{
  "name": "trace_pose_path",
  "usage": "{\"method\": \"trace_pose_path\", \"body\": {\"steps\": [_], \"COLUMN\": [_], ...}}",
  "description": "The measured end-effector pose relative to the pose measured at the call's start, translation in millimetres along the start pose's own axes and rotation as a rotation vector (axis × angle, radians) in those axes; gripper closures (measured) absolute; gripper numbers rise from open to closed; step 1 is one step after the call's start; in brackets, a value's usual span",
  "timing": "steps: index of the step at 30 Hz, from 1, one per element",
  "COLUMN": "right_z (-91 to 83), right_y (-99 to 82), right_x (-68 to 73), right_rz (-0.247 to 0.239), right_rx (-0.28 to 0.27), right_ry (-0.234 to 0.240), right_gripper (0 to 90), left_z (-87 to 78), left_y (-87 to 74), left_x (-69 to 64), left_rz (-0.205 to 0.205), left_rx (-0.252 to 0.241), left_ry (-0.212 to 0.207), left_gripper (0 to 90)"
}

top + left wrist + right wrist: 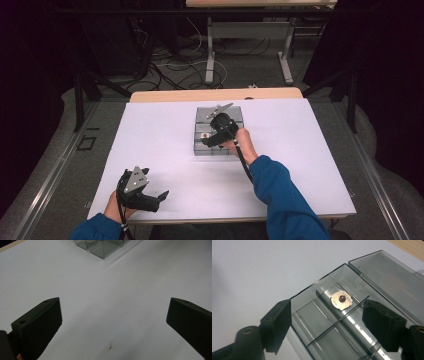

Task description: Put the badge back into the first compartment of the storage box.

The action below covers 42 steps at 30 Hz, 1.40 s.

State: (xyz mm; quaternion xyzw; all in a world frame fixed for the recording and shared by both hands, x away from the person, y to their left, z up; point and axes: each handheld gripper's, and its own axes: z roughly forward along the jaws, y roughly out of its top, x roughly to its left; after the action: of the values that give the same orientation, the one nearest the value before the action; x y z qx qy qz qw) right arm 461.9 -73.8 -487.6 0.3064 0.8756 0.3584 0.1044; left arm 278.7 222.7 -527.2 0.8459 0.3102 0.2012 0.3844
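Jaws of the left gripper (159, 196) stand wide apart and empty at the near edge of the white tabletop (165, 135), well short of the work. Farther off, the right gripper (325, 320) hangs released over the clear divided box (322, 315), whose long axis runs away from the person. A gold pin (341, 300) lies free in the end compartment, just ahead of the jaws, so the right hand is nearer.

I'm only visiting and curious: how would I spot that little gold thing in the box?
On the white table stands a clear grey box with its lid open. In its end compartment, beyond a thin divider, lies a small round gold badge with a dark stud at its centre, the one bright piece there.
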Motion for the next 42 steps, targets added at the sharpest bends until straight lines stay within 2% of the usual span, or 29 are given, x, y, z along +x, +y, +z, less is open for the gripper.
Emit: {"method": "trace_pose_path", "body": {"steps": [3, 4, 5, 8, 9, 11, 14, 17, 19, 21, 24, 27, 29, 30, 34, 38, 42], "right_z": [-8.4, -10.1, -13.7, -20.7, -23.9, -28.5, -34.3, -43.0, -44.8, -49.7, -54.5, -63.7, -69.9, -75.2, -90.6, -102.7, -110.7], "right_y": [-5.8, -8.2, -10.1, -17.1, -19.2, -23.7, -30.6, -37.5, -44.2, -50.2, -61.3, -70.5, -76.7, -79.8, -95.5, -112.1, -127.7], "right_x": [3.0, 3.4, 3.5, 3.8, 3.7, 3.6, 2.1, 1.2, 1.1, 1.3, 1.0, -0.3, -0.5, -0.1, 0.2, 0.3, -1.1], "right_rz": [0.026, 0.025, 0.025, 0.026, 0.024, 0.024, 0.027, 0.039, 0.041, 0.048, 0.050, 0.047, 0.049, 0.054, 0.066, 0.071, 0.074], "right_rx": [-0.007, -0.023, -0.011, -0.037, -0.034, -0.038, -0.070, -0.065, -0.105, -0.087, -0.109, -0.082, -0.107, -0.097, -0.121, -0.127, -0.130], "right_ry": [0.016, 0.022, 0.028, 0.040, 0.048, 0.051, 0.057, 0.086, 0.100, 0.117, 0.108, 0.087, 0.080, 0.080, 0.078, 0.052, 0.018], "right_gripper": [17.0, 15.9, 15.4, 12.4, 11.0, 8.4, 4.6, 1.5, 0.1, 0.0, 0.0, 0.0, 0.0, 0.0, 0.0, 0.0, 0.0], "left_z": [-0.9, -1.0, -1.1, -0.5, -1.1, -0.9, -0.6, -1.2, -1.2, -1.0, -1.1, -1.2, -1.7, -1.7, -1.8, -2.0, -1.7], "left_y": [-0.1, -0.1, 0.2, -0.2, 0.1, 0.0, 0.2, 0.2, 0.2, 0.3, 0.3, 0.6, 0.7, 0.6, 0.3, 0.7, 0.7], "left_x": [0.9, 0.9, 0.7, -0.7, 0.5, 0.7, -0.3, 0.5, 0.6, 0.5, 0.5, 0.5, 0.2, -0.9, -0.9, -0.6, -0.8], "left_rz": [0.004, 0.004, 0.005, 0.001, 0.013, 0.006, 0.007, 0.008, 0.008, 0.013, 0.008, 0.015, 0.018, 0.004, -0.006, 0.006, 0.001], "left_rx": [-0.006, -0.007, -0.006, -0.004, -0.004, -0.006, -0.001, -0.005, -0.005, -0.005, -0.006, -0.002, -0.002, -0.004, -0.007, -0.003, -0.006], "left_ry": [0.007, 0.006, 0.009, 0.000, 0.011, 0.007, 0.001, 0.011, 0.011, 0.010, 0.010, 0.012, 0.013, 0.008, 0.011, 0.010, 0.010], "left_gripper": [0.1, 0.1, 0.1, 0.0, 0.0, 0.0, 0.0, 0.1, 0.1, 0.1, 0.0, 0.0, 0.0, 0.0, 0.0, 0.0, 0.0]}}
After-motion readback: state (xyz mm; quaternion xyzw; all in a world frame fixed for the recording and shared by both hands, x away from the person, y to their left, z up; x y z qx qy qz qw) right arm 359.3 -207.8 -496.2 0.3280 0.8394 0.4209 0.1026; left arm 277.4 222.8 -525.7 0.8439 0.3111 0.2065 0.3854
